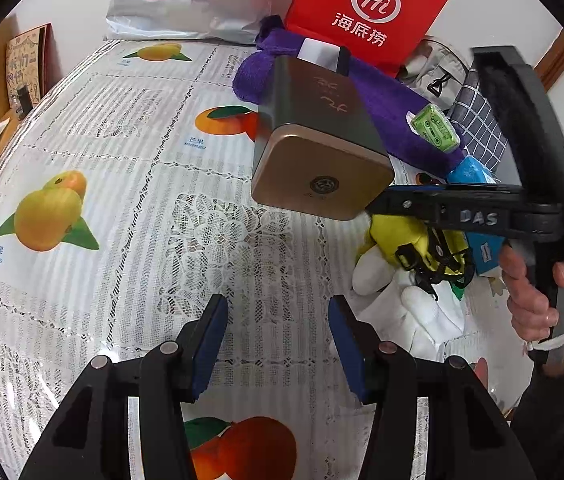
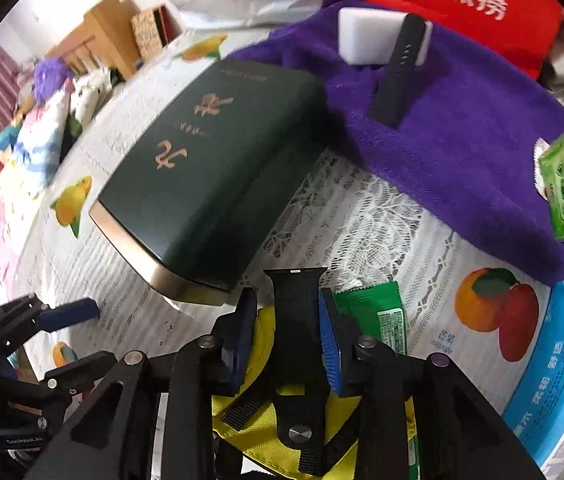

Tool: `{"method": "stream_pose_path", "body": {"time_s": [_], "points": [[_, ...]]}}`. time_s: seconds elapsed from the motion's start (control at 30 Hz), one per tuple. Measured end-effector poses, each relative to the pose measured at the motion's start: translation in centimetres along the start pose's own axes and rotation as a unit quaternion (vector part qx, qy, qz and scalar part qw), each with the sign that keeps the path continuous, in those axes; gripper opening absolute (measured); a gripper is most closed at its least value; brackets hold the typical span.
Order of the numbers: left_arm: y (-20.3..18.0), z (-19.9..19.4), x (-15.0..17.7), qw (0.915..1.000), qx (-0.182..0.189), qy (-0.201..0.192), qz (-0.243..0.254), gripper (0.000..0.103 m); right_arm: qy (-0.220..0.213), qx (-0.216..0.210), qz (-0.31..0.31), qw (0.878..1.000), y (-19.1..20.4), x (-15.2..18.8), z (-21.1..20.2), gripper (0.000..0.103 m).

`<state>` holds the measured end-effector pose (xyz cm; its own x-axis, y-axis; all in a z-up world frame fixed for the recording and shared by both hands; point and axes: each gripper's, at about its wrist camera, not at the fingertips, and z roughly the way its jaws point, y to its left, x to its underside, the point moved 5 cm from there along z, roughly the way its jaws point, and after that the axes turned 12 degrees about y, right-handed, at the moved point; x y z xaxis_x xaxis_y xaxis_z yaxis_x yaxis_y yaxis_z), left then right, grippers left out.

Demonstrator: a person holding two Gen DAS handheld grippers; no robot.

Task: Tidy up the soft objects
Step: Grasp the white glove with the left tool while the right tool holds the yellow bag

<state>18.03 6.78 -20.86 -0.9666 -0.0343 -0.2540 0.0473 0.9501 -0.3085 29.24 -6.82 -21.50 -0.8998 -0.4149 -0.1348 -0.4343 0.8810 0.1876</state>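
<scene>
Half watch strap (image 2: pixel 296 320) hidden behind right gripper (image 2: pixel 288 320).

A table (image 1: pixel 82 280) under a lace, fruit-printed cloth carries a dark green box (image 2: pixel 210 168), purple towel (image 2: pixel 442 128), white gloves (image 1: pixel 402 304), and perhaps a green sachet (image 2: pixel 378 312).
</scene>
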Motion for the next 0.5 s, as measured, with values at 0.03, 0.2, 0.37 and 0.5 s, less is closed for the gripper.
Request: {"method": "stream_pose_path", "body": {"time_s": [0.03, 0.2, 0.37, 0.5], "points": [[0.0, 0.0, 0.1, 1.0000, -0.003, 0.000, 0.001, 0.050, -0.014, -0.011, 0.010, 1.000, -0.3, 0.3, -0.6, 0.031], [-0.6, -0.1, 0.4, 0.9999, 0.002, 0.002, 0.013, 0.050, -0.085, -0.055, 0.054, 0.993, -2.1, 2.7, -3.7, 0.031], [-2.6, 0.3, 1.2, 0.9990, 0.025, 0.008, 0.037, 0.050, -0.116, -0.066, 0.083, 0.987, -3.7, 6.4, -5.8, 0.031], [-4.8, 0.4, 1.9, 0.9975, 0.036, 0.009, 0.061, 0.050, -0.130, -0.061, 0.109, 0.984, -4.4, 8.8, -6.4, 0.031]]}}
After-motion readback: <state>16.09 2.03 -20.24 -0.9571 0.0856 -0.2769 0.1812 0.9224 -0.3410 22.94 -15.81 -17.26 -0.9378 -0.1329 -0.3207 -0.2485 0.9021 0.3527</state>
